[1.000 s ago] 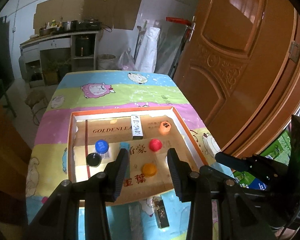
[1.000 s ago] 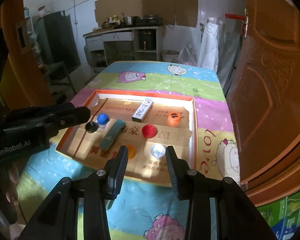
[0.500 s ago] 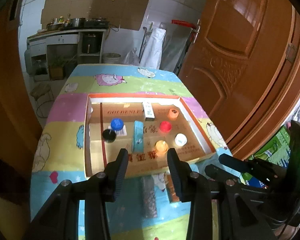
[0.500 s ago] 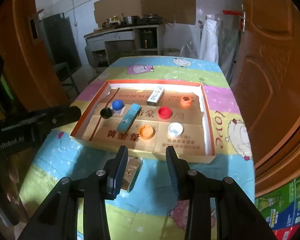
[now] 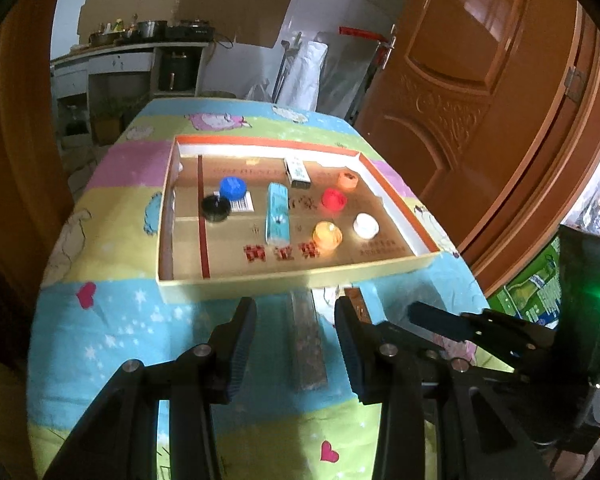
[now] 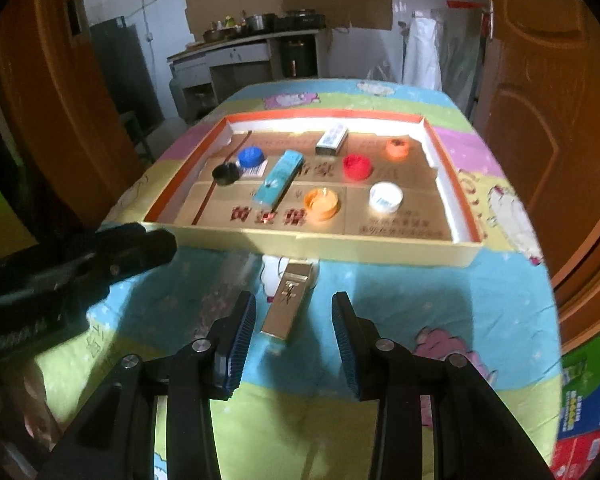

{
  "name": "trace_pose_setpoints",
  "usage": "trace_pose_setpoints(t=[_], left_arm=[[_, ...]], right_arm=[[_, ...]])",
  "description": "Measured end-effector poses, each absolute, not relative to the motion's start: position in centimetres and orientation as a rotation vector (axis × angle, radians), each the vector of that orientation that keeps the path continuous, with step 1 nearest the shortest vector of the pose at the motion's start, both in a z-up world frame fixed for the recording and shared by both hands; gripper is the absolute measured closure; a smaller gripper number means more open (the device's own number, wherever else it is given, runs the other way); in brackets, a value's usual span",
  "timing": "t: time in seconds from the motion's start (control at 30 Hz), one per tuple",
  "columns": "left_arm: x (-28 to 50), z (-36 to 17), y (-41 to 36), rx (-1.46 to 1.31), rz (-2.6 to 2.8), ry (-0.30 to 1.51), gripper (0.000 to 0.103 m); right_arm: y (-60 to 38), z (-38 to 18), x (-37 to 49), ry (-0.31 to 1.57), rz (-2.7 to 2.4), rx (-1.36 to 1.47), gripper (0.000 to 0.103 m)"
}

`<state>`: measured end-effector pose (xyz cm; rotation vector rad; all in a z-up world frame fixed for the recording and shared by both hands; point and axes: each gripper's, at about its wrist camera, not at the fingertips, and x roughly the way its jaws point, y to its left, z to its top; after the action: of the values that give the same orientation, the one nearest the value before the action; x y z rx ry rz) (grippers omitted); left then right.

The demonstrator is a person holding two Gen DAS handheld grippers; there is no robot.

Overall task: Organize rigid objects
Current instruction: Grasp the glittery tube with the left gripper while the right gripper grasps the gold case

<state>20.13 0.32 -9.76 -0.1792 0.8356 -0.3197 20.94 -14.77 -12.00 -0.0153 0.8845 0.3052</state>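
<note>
On the cartoon tablecloth [image 6: 440, 300], just before the shallow tray's [image 6: 340, 246] near wall, lie a shiny gold box [image 6: 286, 304] and a dark speckled bar [image 5: 306, 344]. The left gripper [image 5: 295, 344] and right gripper [image 6: 294, 338] hover spread, empty. Caps sit scattered inside the tray.

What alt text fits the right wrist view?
The open right hand-held gripper hovers over a slim gold rectangular box lying on the cartoon-print tablecloth, just before a shallow orange-rimmed cardboard tray holding coloured bottle caps and small boxes.
</note>
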Motion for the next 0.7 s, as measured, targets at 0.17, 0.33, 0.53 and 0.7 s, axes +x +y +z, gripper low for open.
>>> trace_pose_setpoints(t=[0.17,0.33,0.53,0.7], left_arm=[[19.8,-10.9,0.3,-0.171,-0.327,0.842,0.062],[19.9,-11.3,0.4,-0.158,-0.326,0.840,0.062],[20.5,-11.9,0.3,-0.152,-0.336,0.857,0.062],[21.0,-12.4,-1.2,-0.122,-0.370,0.874,0.062]], right_arm=[[-13.9,-13.9,21.7,0.905,0.292,0.007,0.062],[-13.0,-15.1,22.6,0.908,0.266,0.008,0.062],[-12.3,-15.8,23.0,0.899,0.225,-0.036,0.085],[-13.6,-15.3,22.7,0.889,0.221,-0.023,0.085]])
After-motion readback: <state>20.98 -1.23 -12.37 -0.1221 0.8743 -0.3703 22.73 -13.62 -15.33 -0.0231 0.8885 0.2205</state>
